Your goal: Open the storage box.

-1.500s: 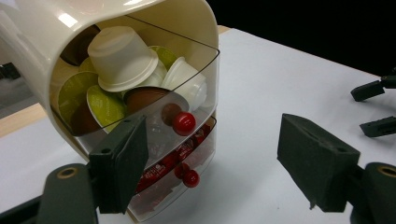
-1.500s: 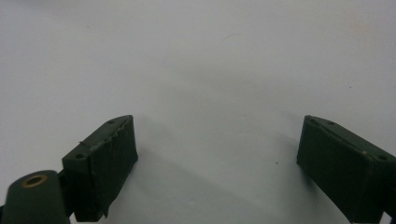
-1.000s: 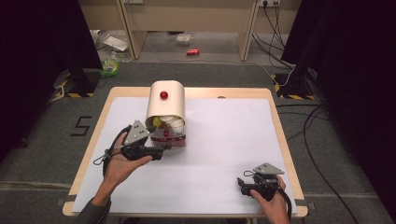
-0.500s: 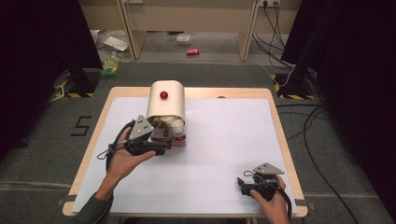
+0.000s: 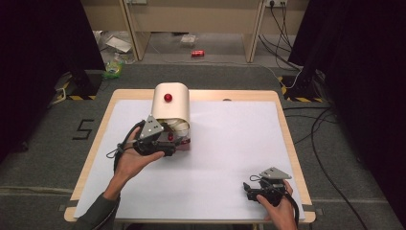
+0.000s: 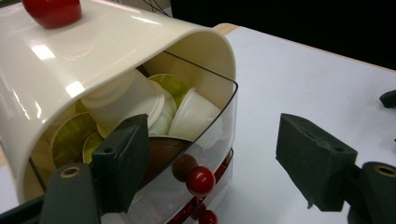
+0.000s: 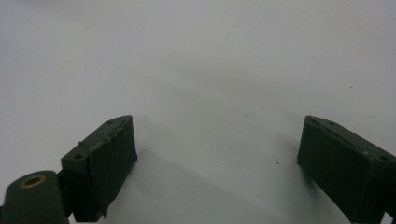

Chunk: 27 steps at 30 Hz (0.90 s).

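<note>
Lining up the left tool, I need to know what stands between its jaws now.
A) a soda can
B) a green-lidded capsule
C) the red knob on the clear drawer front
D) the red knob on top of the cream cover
C: in the left gripper view the drawer knob stands between the open jaws of the left tool, untouched.

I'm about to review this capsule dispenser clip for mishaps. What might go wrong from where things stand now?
1. The left gripper, its jaws open and just closing slightly, straddles the small red knob on the clear drawer; one pad could miss it and hit the plastic.
2. A hard pull might drag the whole dispenser across the white sheet.
3. Capsules piled high could spill.
</note>
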### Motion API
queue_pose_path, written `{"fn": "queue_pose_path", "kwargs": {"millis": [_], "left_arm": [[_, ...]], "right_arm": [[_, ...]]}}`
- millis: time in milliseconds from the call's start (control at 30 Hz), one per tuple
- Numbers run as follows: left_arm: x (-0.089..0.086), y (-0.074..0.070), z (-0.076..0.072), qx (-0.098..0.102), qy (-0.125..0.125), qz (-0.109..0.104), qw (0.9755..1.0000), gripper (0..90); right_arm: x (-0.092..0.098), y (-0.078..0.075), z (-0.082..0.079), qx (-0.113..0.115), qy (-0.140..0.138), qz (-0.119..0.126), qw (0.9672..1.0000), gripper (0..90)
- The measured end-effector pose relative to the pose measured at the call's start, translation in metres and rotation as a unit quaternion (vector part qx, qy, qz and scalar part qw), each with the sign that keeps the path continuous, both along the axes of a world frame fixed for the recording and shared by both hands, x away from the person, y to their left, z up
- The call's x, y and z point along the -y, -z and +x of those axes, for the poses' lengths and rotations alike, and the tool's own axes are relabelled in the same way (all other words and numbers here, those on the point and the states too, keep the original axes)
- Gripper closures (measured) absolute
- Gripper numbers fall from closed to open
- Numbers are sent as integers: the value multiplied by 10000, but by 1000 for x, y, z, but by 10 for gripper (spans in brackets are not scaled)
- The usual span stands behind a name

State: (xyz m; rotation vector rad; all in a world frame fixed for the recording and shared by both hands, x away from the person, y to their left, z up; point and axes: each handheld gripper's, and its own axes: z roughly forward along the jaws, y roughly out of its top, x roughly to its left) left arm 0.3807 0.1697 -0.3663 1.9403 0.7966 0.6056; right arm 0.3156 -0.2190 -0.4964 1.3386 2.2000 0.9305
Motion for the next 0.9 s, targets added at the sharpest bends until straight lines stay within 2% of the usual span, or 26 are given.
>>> {"fn": "queue_pose_path", "kwargs": {"millis": [167,567,900], "left_arm": [[0,6,4,-127,5,62,9999,287],[2,7,2,-66,2,232,9997,300],[0,5,-5,-59,-8,295,9995,361]], "right_arm": [[0,0,0,3,-3,-4,10000,119],[0,0,0,-3,6,2,10000,118],[0,0,0,2,-5,-4,10000,117]]}}
